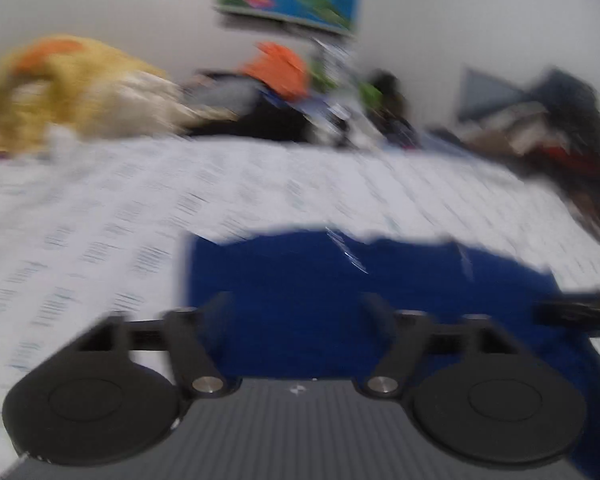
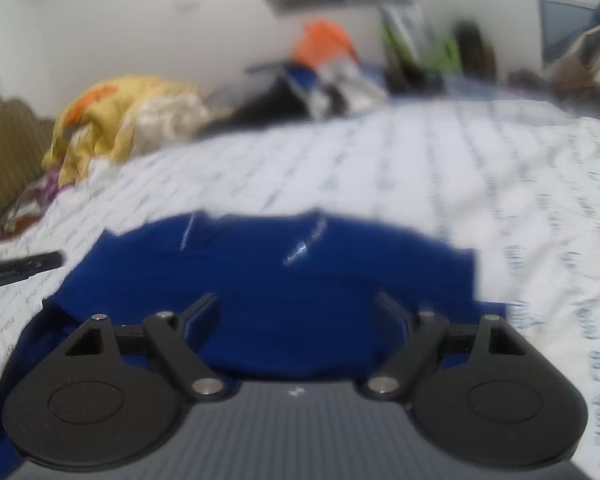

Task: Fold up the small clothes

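Above the blue garment (image 1: 340, 292) on the bed (image 1: 100, 208), left gripper (image 1: 298, 308) and right gripper (image 2: 296, 308) hang released; regrasping one layer risks undoing the fold.

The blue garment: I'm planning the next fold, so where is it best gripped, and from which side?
Probably the far edge of the blue garment, at its two outer corners, coming down from above: it lies flat on the white bedspread, and that edge is clear of clutter.
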The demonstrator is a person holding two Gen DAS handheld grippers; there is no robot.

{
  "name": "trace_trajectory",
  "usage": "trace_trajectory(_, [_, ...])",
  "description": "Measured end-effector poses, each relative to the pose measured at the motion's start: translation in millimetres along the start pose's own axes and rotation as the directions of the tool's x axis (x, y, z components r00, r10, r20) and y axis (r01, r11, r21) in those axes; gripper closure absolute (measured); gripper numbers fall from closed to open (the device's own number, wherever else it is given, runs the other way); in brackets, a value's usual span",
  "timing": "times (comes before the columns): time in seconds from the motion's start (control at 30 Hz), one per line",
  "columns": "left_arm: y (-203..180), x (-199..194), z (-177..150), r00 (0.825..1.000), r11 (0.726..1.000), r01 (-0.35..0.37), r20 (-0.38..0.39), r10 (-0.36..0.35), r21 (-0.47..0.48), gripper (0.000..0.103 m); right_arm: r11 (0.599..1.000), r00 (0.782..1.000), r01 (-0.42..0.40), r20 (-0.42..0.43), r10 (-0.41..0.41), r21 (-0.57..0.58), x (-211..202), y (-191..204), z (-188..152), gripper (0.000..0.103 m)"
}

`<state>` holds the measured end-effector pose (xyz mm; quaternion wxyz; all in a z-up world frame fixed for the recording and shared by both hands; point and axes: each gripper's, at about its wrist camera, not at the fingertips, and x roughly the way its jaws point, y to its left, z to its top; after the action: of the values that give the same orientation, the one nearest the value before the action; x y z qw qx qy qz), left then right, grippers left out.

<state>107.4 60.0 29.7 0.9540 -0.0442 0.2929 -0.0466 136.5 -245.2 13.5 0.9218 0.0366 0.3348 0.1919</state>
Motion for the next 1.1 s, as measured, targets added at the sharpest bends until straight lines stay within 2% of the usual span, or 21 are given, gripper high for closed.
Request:
trace_trajectory(0.07, [2, 28, -13, 0.993, 1.0, -0.031, -0.115, 0.031, 0.007, 0.026, 0.997, 0.994, 0.065, -0.085, -0.069, -0.043, 24, 6, -10, 0.02])
trace_trajectory(0.1, [3, 28, -21, 0.997, 0.997, -0.044, -0.061, 0.048, 0.062, 0.024, 0.991, 0.995, 0.087, -0.03, -0.091, -0.104, 23, 9, -21, 0.018])
trace_trajectory(0.13, [5, 29, -27, 0.997, 0.994, -0.038, -0.061, 0.044, 0.105, 0.024, 0.99, 0.997, 0.082, 0.005, -0.082, -0.111, 21, 8, -28, 0.017])
trace_trajectory(0.17, [11, 28, -26, 0.998, 0.995, -0.018, -0.065, 0.025, 0.101, 0.024, 0.994, 0.997, 0.07, 0.033, -0.067, -0.085, 16, 3, -35, 0.017])
trace_trajectory(0.23, [13, 28, -27, 0.997, 0.988, -0.006, -0.069, 0.017, 0.153, 0.024, 0.995, 0.997, 0.066, 0.032, -0.064, -0.072, 12, -3, -35, 0.017])
trace_trajectory(0.33, [4, 9, -30, 0.996, 0.98, -0.052, -0.061, 0.064, 0.192, 0.025, 0.987, 0.989, 0.143, -0.02, -0.144, -0.077, 3, 8, -29, 0.016])
trace_trajectory(0.37, [2, -5, -35, 0.997, 0.979, -0.056, -0.048, 0.067, 0.195, 0.016, 0.988, 0.988, 0.15, -0.038, -0.151, -0.046, -6, 16, -28, 0.015])
trace_trajectory(0.43, [-3, -27, -49, 0.999, 0.976, -0.034, -0.029, 0.041, 0.215, 0.0, 0.998, 0.999, 0.054, -0.006, -0.054, -0.02, -34, 31, -44, 0.012])
trace_trajectory(0.47, [-7, -31, -59, 0.997, 0.971, -0.04, -0.048, 0.052, 0.236, 0.0, 0.999, 1.0, 0.01, -0.019, -0.011, -0.044, -43, 38, -60, 0.009])
trace_trajectory(0.5, [-7, -29, -68, 0.994, 0.969, -0.057, -0.075, 0.078, 0.242, 0.0, 0.996, 0.997, 0.009, -0.077, -0.016, -0.092, -43, 45, -76, 0.001])
trace_trajectory(0.53, [0, -39, -71, 0.996, 0.98, -0.055, -0.064, 0.068, 0.192, 0.0, 0.975, 0.996, 0.068, -0.038, -0.078, -0.212, -49, 56, -96, 0.0])
trace_trajectory(0.57, [6, -49, -73, 0.994, 0.987, -0.064, -0.076, 0.076, 0.15, 0.001, 0.965, 0.996, 0.092, 0.02, -0.09, -0.244, -63, 58, -111, 0.0])
trace_trajectory(0.63, [19, -68, -83, 0.99, 0.996, -0.07, -0.12, 0.076, 0.05, 0.0, 0.987, 0.996, 0.073, -0.046, -0.08, -0.143, -81, 45, -118, 0.0])
trace_trajectory(0.67, [23, -79, -90, 0.987, 0.998, -0.07, -0.147, 0.069, 0.0, 0.001, 0.986, 0.992, 0.102, -0.059, -0.11, -0.131, -91, 41, -124, 0.0])
trace_trajectory(0.73, [20, -108, -105, 0.989, 0.997, -0.061, -0.134, 0.055, -0.046, 0.002, 0.978, 0.983, 0.153, -0.077, -0.164, -0.14, -113, 45, -135, 0.0])
trace_trajectory(0.83, [-2, -138, -125, 0.991, 1.0, -0.02, -0.13, 0.02, 0.004, 0.0, 0.976, 0.989, 0.107, -0.084, -0.125, -0.192, -138, 67, -152, 0.0])
trace_trajectory(0.87, [-10, -142, -132, 0.989, 0.998, -0.017, -0.143, 0.025, 0.06, 0.0, 0.963, 0.986, 0.085, -0.12, -0.119, -0.256, -144, 79, -165, 0.0])
trace_trajectory(0.9, [-17, -146, -142, 0.987, 0.99, -0.036, -0.152, 0.057, 0.135, 0.0, 0.953, 0.989, 0.073, -0.101, -0.106, -0.293, -152, 85, -176, 0.0])
trace_trajectory(0.97, [-18, -163, -158, 0.99, 0.976, -0.058, -0.113, 0.083, 0.21, 0.0, 0.943, 0.989, 0.051, -0.118, -0.094, -0.328, -170, 84, -193, 0.0])
trace_trajectory(1.03, [-8, -179, -167, 0.987, 0.98, -0.038, -0.144, 0.067, 0.198, 0.0, 0.964, 0.978, 0.022, -0.196, -0.076, -0.266, -192, 63, -202, 0.0])
trace_trajectory(1.1, [6, -193, -175, 0.981, 0.987, -0.01, -0.188, 0.04, 0.159, 0.0, 0.979, 0.954, 0.024, -0.289, -0.084, -0.204, -214, 38, -213, 0.0])
